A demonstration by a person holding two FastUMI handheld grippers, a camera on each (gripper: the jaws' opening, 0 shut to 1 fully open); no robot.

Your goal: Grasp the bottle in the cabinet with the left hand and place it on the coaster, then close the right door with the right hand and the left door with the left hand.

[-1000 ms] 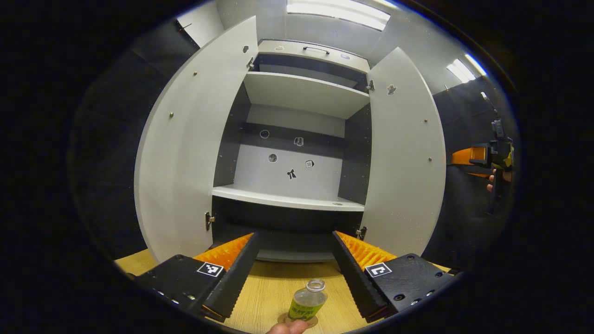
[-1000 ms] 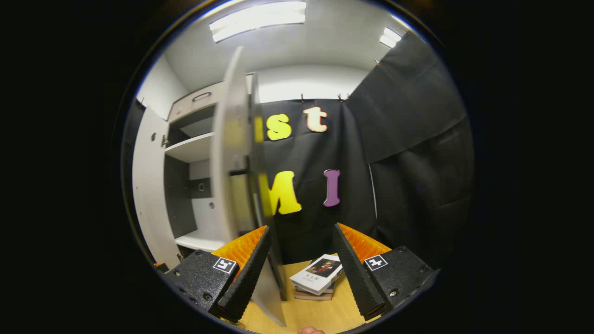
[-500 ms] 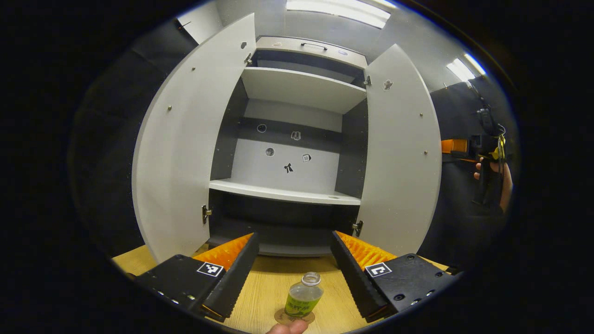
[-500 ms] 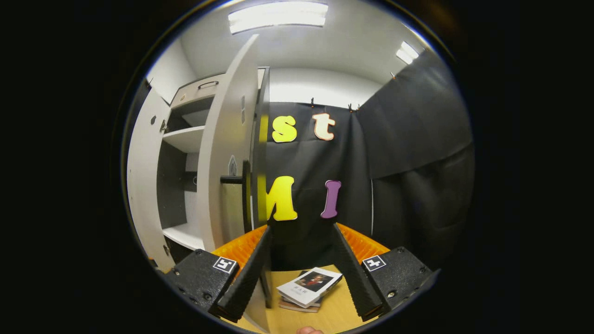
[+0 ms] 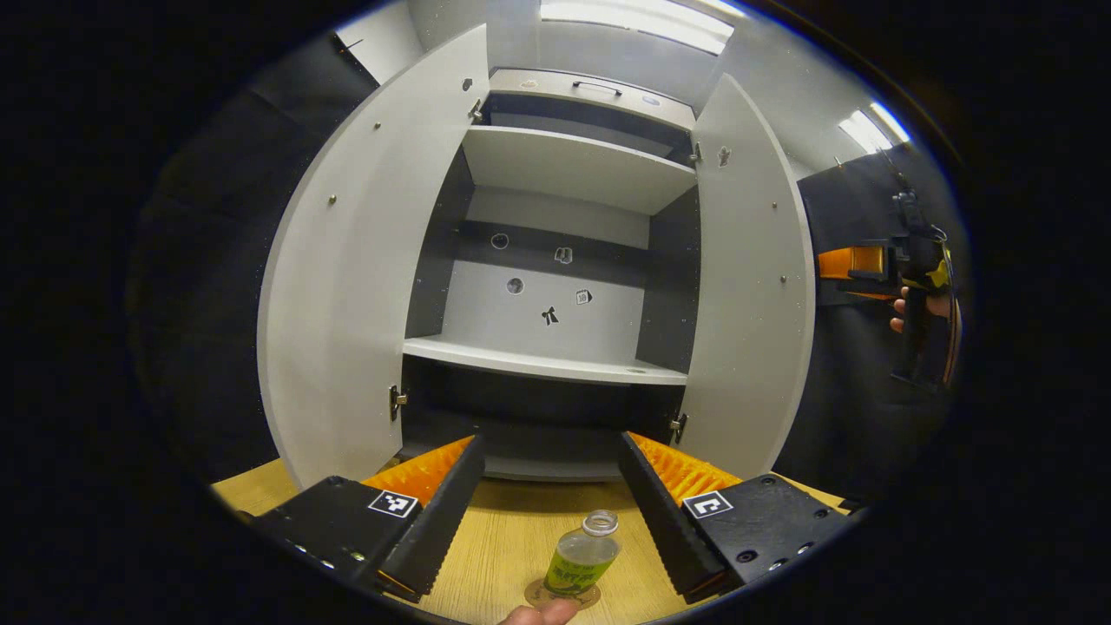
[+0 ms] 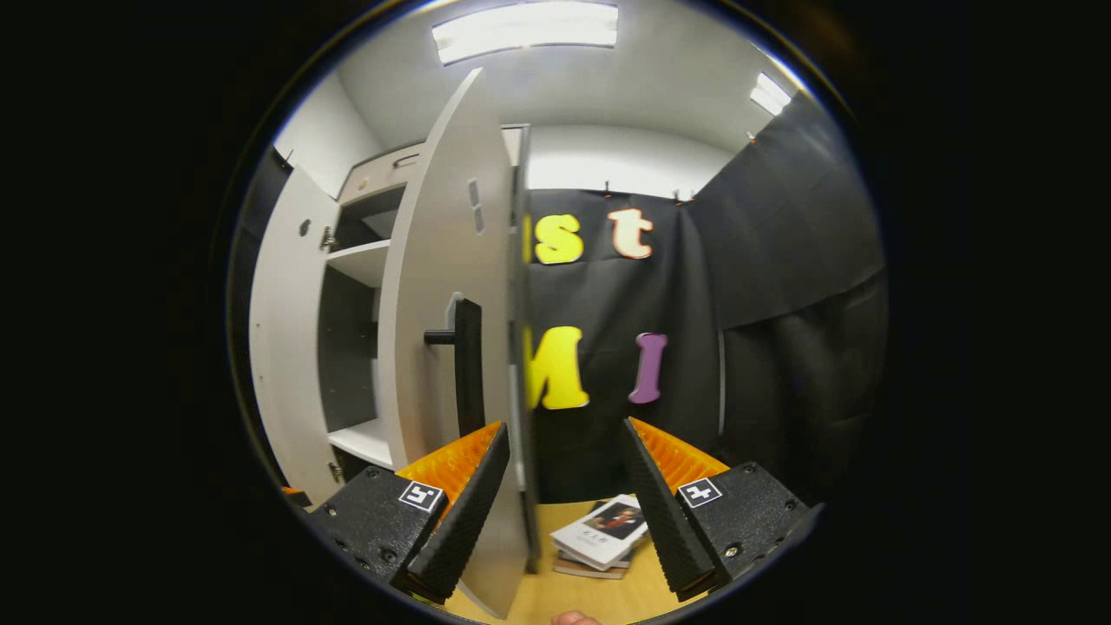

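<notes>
A small clear bottle [image 5: 583, 555] with a green label stands upright on a round coaster [image 5: 562, 595] on the wooden table. My left gripper [image 5: 551, 447] is open above it, and neither finger touches it. The grey cabinet [image 5: 555, 286] has its left door [image 5: 347, 286] wide open and its right door [image 5: 751, 286] partly swung in. My right gripper [image 6: 564, 434] is open, with the right door's free edge [image 6: 519, 365] running down between its fingers, close to the left one. The door's black handle [image 6: 467, 365] shows on its outer face. Farther off, a hand holds the right gripper [image 5: 868, 265].
The cabinet's shelves [image 5: 542, 365] stand bare, with small stickers on the back wall. A short stack of books [image 6: 603, 534] lies on the table [image 5: 503, 547] to the right of the cabinet. A thumb tip [image 5: 538, 615] shows at the bottom edge.
The right door has swung partway inward, and its outer face and handle now show in the right gripper view. The left gripper and the bottle have barely moved.
</notes>
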